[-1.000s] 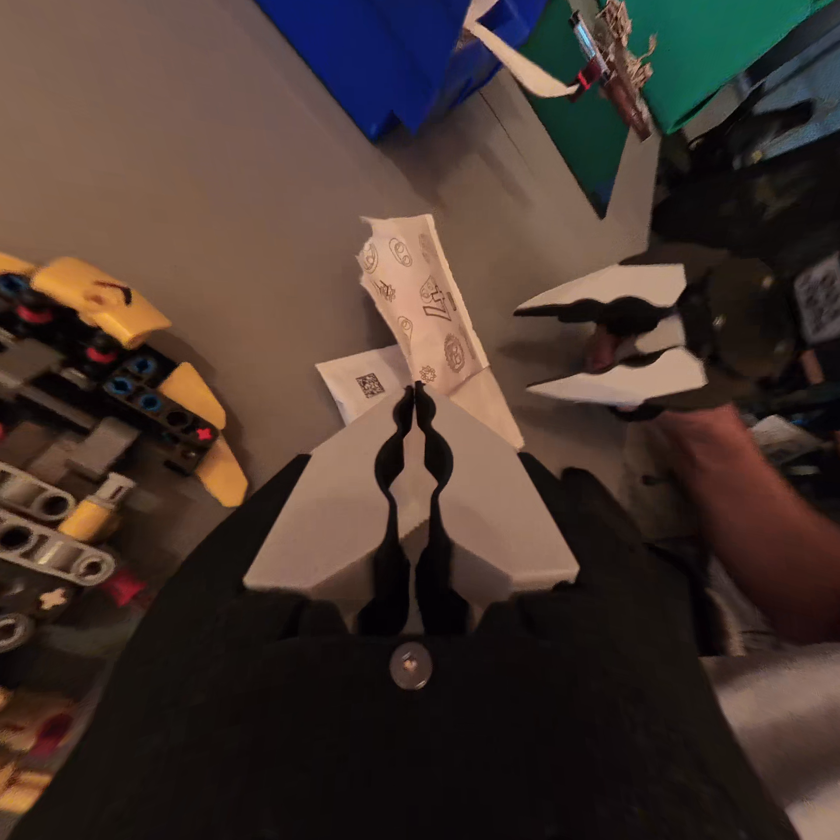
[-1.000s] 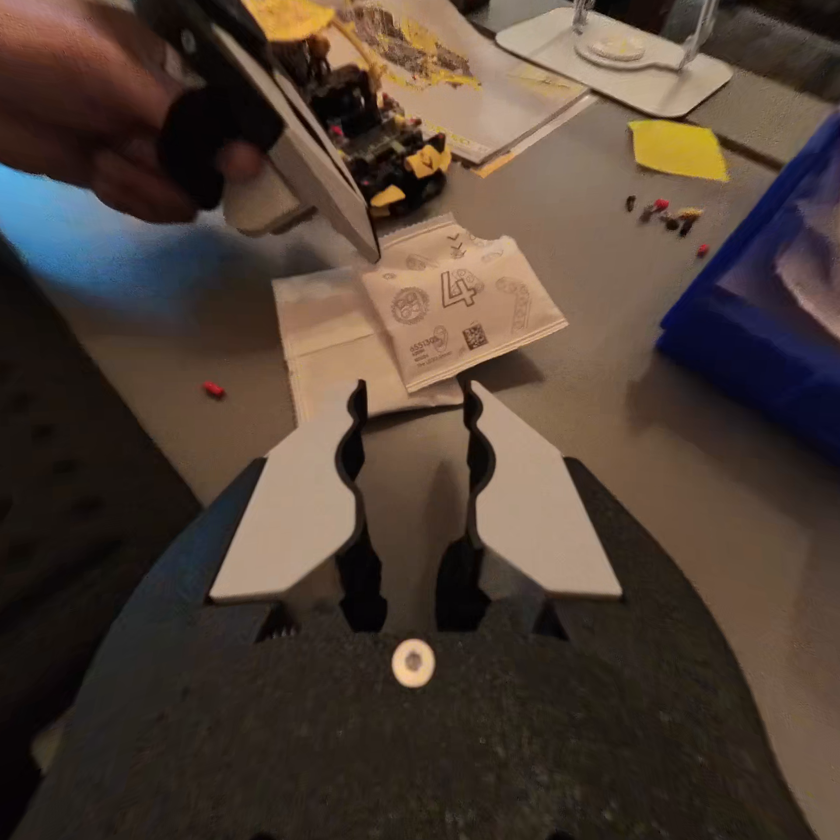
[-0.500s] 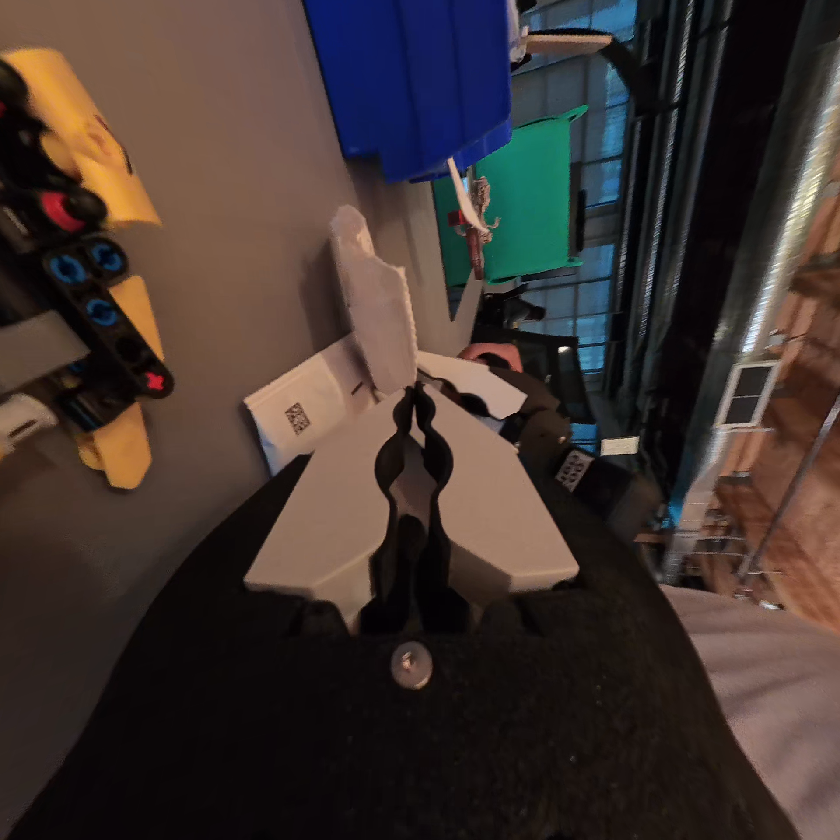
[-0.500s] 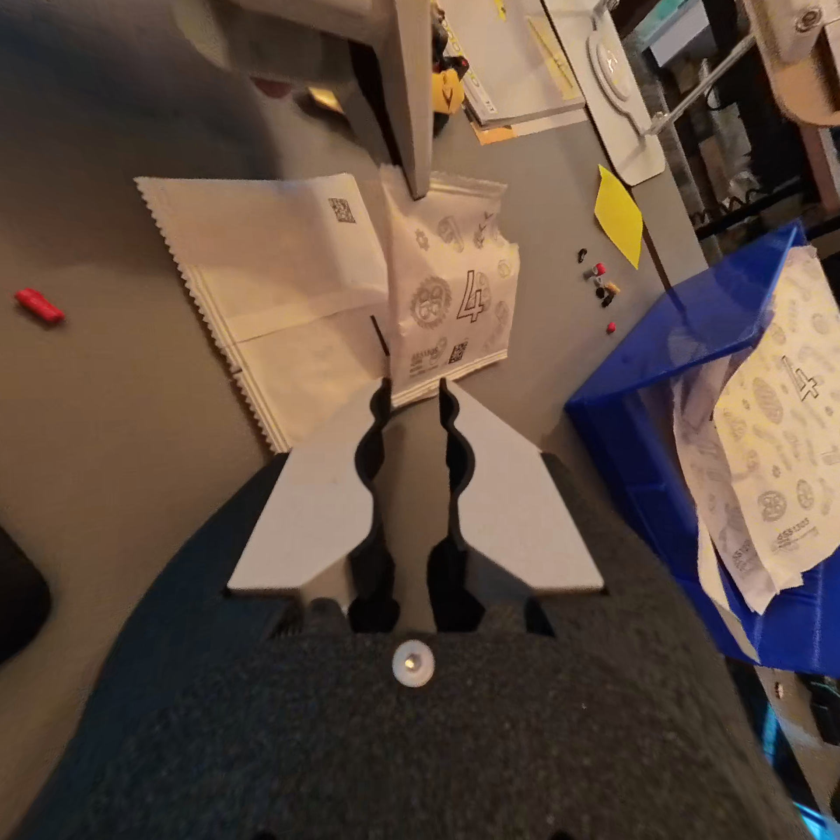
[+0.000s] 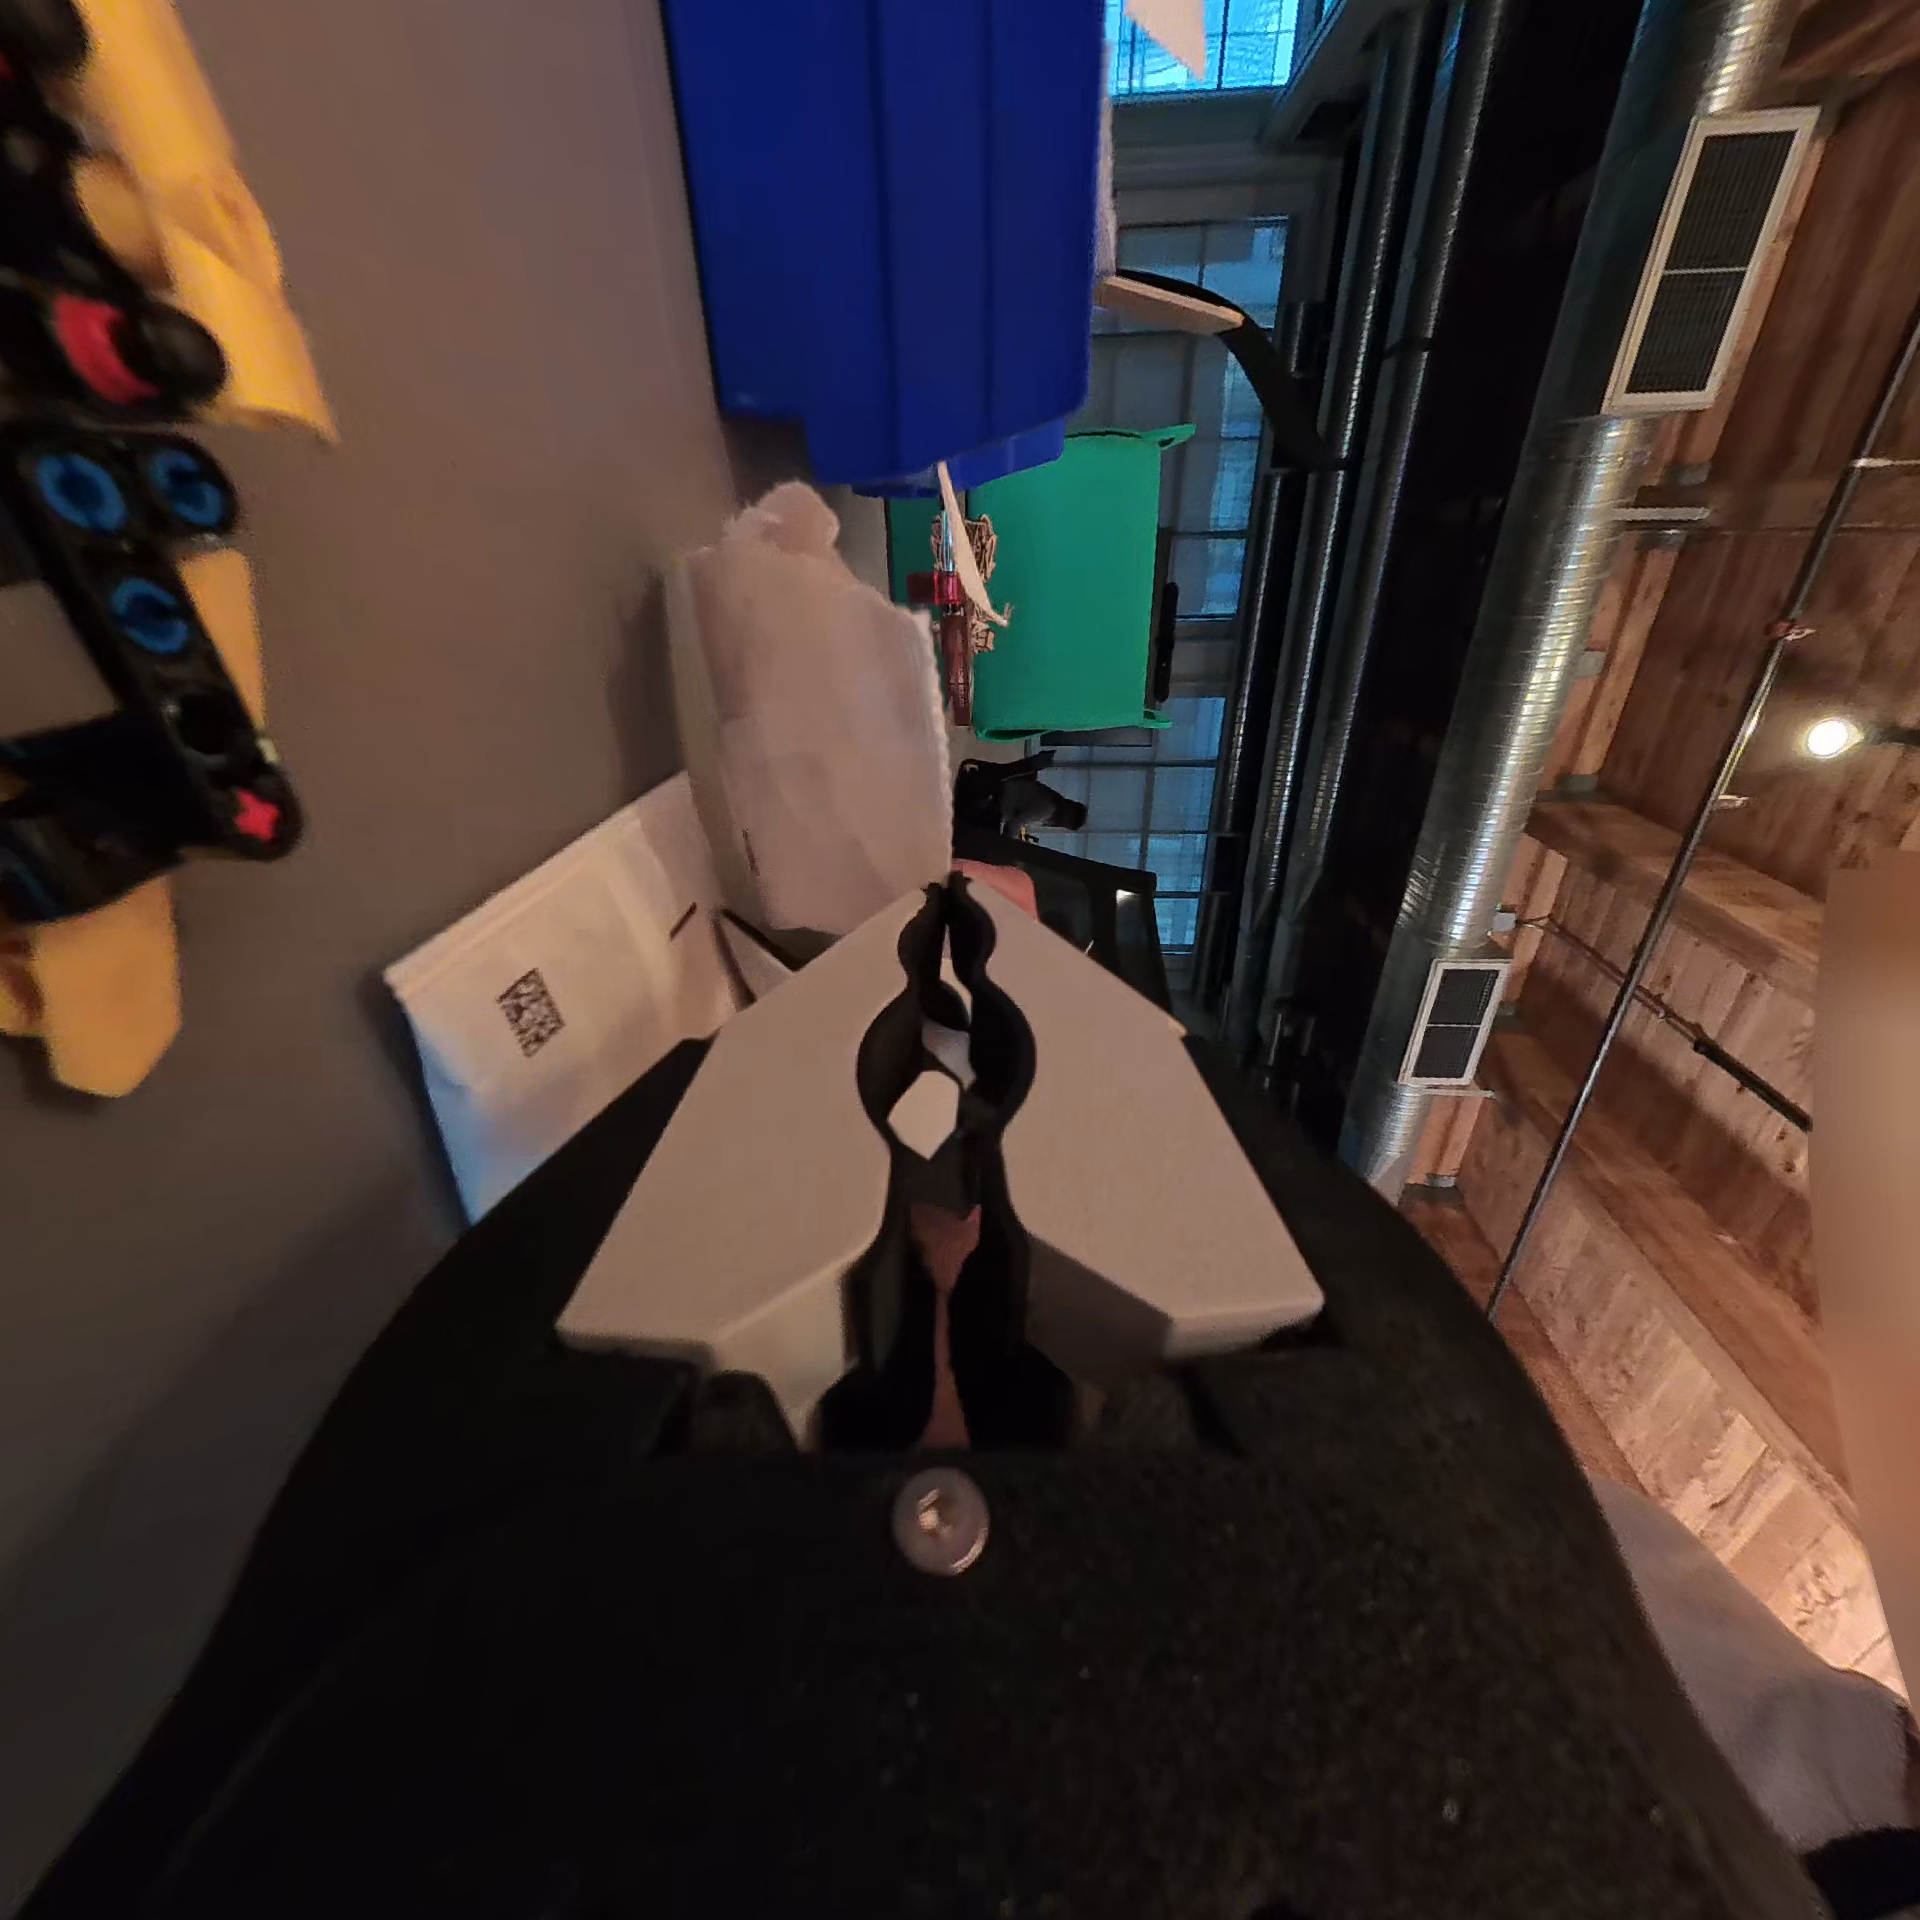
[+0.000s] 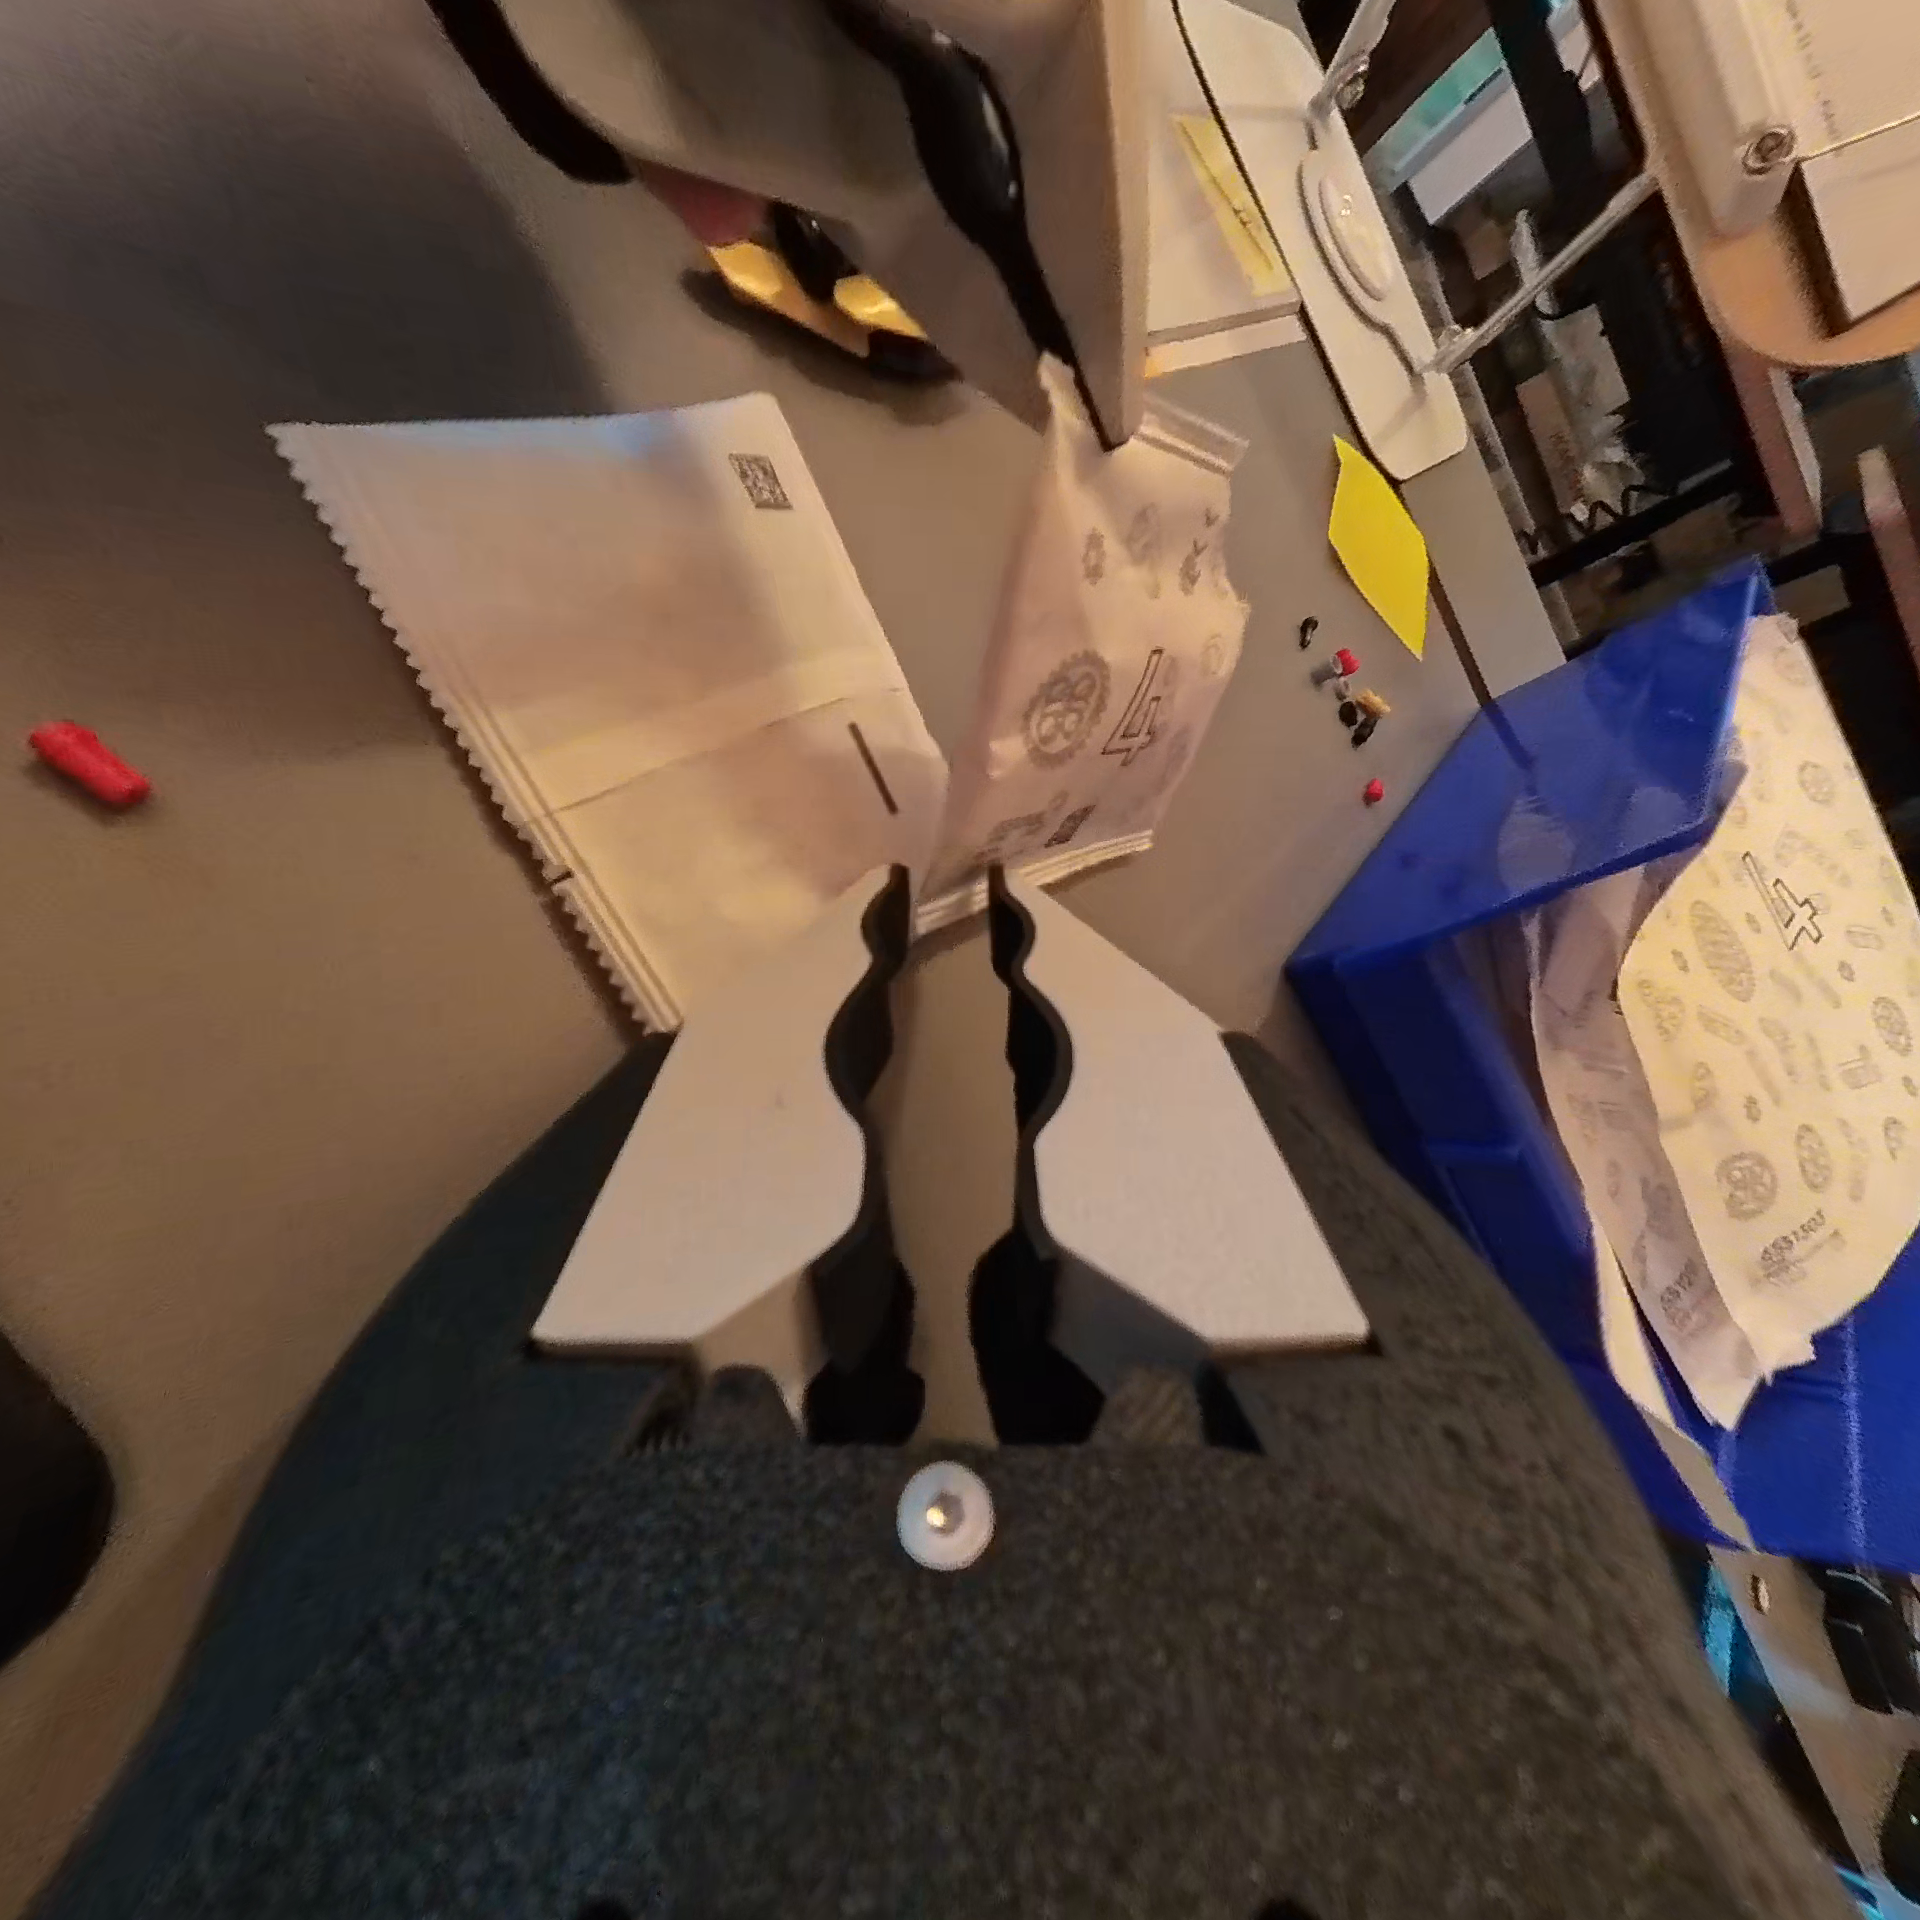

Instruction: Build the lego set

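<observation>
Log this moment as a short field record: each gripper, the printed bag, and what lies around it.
left gripper: shut on the printed bag's top edge, holding it up
right gripper: open, fingertips at the bag's lower edge, not yet closed
printed bag: paper, hanging above the table
plain white bag: flat on the grey table, beside the printed one
blue bin: right, holds more printed bags
red piece: loose, far left

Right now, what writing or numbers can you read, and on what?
I won't copy writing out; these things bear it.
Printed paper bag, pinched by the left gripper: one large numeral, a small code line, pictograms.
Plain white bag on the table: a square code patch.
Crumpled bag in the blue bin: the same print.
Booklet at the far edge: too blurred.
</observation>
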### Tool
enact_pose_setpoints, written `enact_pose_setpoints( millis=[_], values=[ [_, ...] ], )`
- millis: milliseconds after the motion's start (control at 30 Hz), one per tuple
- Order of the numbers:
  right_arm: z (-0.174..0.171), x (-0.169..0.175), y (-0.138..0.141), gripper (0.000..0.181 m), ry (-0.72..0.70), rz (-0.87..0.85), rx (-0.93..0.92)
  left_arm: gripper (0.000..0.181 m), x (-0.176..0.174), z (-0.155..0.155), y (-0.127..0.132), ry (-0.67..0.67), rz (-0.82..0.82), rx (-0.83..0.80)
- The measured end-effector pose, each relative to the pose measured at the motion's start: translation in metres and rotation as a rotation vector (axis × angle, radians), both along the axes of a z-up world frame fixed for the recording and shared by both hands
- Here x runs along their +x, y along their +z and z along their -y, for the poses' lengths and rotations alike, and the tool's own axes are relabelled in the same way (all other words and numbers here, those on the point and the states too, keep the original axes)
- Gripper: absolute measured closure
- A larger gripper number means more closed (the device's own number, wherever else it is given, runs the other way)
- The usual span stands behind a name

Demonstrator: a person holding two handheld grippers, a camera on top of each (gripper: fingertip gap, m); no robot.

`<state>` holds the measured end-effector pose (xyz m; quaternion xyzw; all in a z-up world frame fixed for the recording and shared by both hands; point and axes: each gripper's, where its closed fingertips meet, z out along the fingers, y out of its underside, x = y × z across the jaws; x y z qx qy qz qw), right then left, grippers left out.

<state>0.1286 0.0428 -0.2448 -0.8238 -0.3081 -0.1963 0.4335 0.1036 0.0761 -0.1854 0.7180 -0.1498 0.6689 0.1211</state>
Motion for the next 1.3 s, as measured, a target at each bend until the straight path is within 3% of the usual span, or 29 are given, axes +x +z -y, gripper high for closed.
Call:
enact_pose_setpoints(
  millis=[167,400,600,733,833,933,1233,1300],
  values=[
    [-0.003,0.012,0.002,0.177,-0.059,0.047,0.030,0.181,-0.003,-0.003,-0.009,0.004,-0.042,0.115],
    [-0.005,0.018,0.013,0.180,-0.064,0.036,0.009,0.181,-0.010,-0.002,-0.046,-0.153,-0.187,0.686],
    [-0.010,0.018,0.017,0.181,0.034,0.254,0.023,0.181,-0.001,-0.005,-0.050,-0.163,-0.202,0.709],
    [-0.006,0.028,0.022,0.181,0.059,0.173,-0.013,0.178,0.000,0.001,-0.047,-0.208,-0.140,0.700],
    [-0.003,0.037,0.028,0.181,0.076,0.146,-0.092,0.159,-0.005,-0.001,-0.040,-0.194,-0.102,0.807],
    [-0.004,0.041,0.029,0.181,0.093,0.167,-0.213,0.151,-0.010,0.000,-0.031,-0.191,-0.041,0.936],
    [-0.008,0.029,0.036,0.181,0.158,0.174,-0.492,0.146,-0.002,0.004,-0.024,-0.291,0.006,1.705],
    [-0.007,0.025,0.039,0.181,0.184,0.152,-0.521,0.170,0.002,-0.001,-0.028,-0.323,-0.026,1.840]
  ],
)
